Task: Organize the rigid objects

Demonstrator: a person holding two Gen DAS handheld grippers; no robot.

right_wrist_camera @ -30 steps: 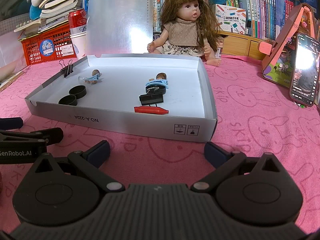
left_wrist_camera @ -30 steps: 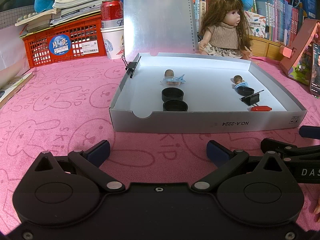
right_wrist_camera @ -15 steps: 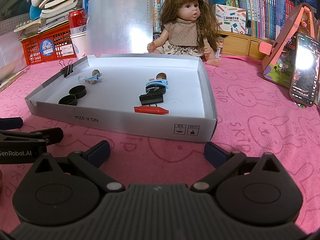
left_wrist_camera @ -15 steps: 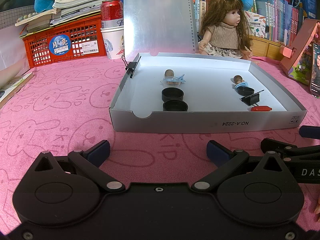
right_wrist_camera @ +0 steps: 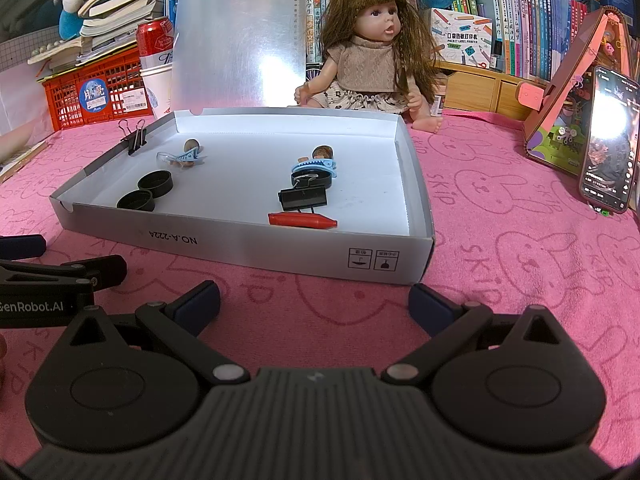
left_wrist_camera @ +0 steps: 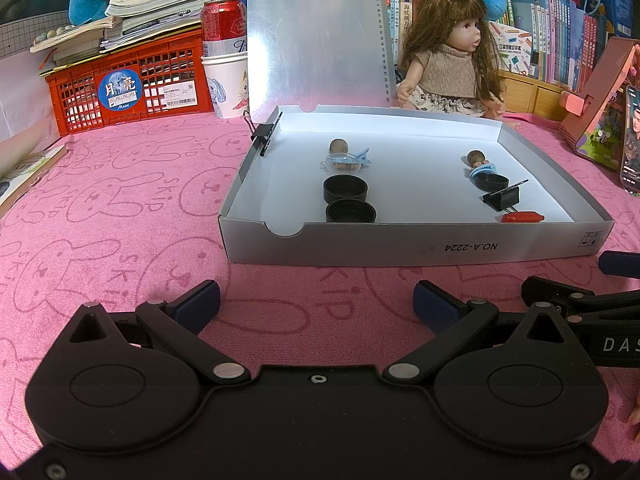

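Note:
A shallow grey cardboard box (left_wrist_camera: 400, 246) (right_wrist_camera: 280, 250) lies on the pink cloth. Inside it are two black round caps (left_wrist_camera: 346, 190) (right_wrist_camera: 156, 184), two blue hair clips with brown stoppers (left_wrist_camera: 348, 158) (right_wrist_camera: 314, 166), a black binder clip (left_wrist_camera: 502, 198) (right_wrist_camera: 304, 198) and a red crayon (left_wrist_camera: 522, 217) (right_wrist_camera: 302, 220). Another binder clip (left_wrist_camera: 262, 134) (right_wrist_camera: 134, 138) grips the box's left wall. My left gripper (left_wrist_camera: 316, 306) is open and empty in front of the box. My right gripper (right_wrist_camera: 314, 304) is open and empty beside it.
A doll (left_wrist_camera: 448, 64) (right_wrist_camera: 370, 60) sits behind the box, next to an upright silver board (left_wrist_camera: 316, 32). A red crate (left_wrist_camera: 128, 84), a can and a paper cup (left_wrist_camera: 226, 80) stand at back left. A phone (right_wrist_camera: 610, 140) leans on a stand at right.

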